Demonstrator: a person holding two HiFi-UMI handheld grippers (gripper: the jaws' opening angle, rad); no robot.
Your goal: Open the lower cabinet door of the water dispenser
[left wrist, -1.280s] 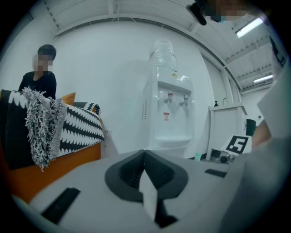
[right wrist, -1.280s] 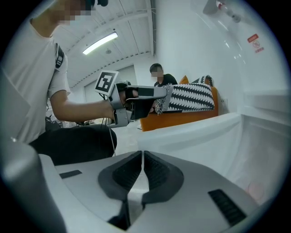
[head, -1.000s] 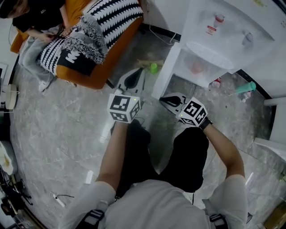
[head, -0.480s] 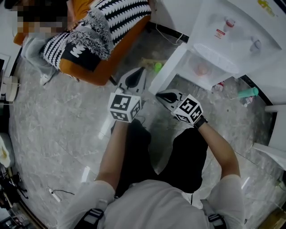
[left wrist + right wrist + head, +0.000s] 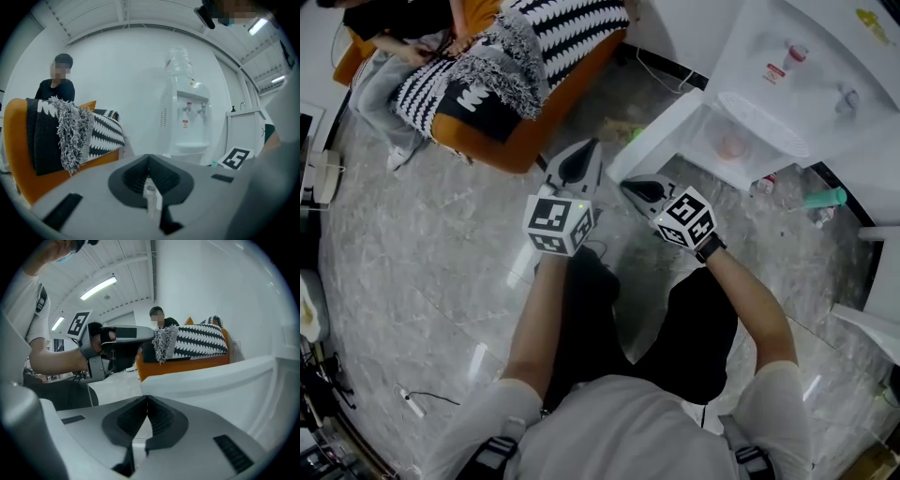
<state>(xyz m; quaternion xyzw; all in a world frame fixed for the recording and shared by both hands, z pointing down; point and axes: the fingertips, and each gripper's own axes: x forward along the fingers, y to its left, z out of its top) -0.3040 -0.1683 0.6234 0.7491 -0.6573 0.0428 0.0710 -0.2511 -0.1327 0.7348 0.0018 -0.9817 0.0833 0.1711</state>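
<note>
Looks along the right gripper (image 5: pixel 146 398), jaws pressed together with nothing between them, tips just under the near corner of the white cabinet door (image 5: pixel 211 380). Catches the left gripper (image 5: pixel 149 333) held level at the left, its marker cube (image 5: pixel 78 323) above. Takes in, beyond, an orange sofa (image 5: pixel 187 365) draped with a black-and-white blanket (image 5: pixel 197 341), and a person (image 5: pixel 159 318) behind it.

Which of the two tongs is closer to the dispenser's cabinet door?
The right tongs: their shut tips sit right at the swung-out edge of the door. The left tongs are off to its side, clear of it.
</note>
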